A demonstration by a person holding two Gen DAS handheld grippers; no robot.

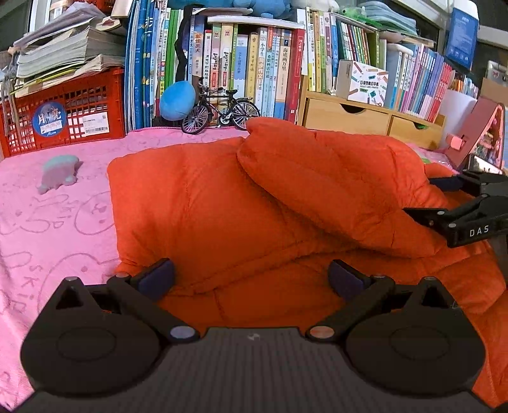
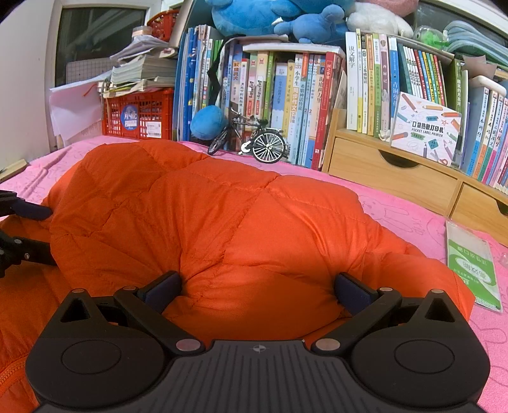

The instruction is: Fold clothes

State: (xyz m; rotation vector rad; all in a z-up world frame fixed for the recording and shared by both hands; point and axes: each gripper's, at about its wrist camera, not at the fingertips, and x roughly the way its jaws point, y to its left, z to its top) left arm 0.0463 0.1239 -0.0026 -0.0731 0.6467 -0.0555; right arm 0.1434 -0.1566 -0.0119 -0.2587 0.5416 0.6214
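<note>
We see one red crate [image 1: 63,117] at the far left, with a loose stack of papers [image 1: 66,54] piled on top; what lies inside it we cannot tell. One wooden drawer unit [image 2: 393,178] stands far right with two drawers showing, both pushed in, and a row of books plus one white label-printer box [image 2: 425,128] resting on its top.

The surface is a worktop covered by a pink cloth [image 1: 57,222] printed with cartoon outlines, backed by a wall of upright books [image 1: 254,70], with blue plush toys [image 2: 273,16] above them. On the cloth we count one model bicycle [image 1: 220,109], one blue plush ball [image 1: 177,100] beside it, one small grey-blue toy [image 1: 58,173] near the left, and one green-and-white packet [image 2: 473,263] at the right.

One orange quilted jacket [image 1: 254,206] lies across the middle of the cloth, its right part folded over onto the body.

Our left gripper [image 1: 250,279] has its jaws spread wide over the jacket's near edge, clasping nothing. Our right gripper [image 2: 258,292] is likewise spread wide, its pads either side of a puffed fold without pinching it.
</note>
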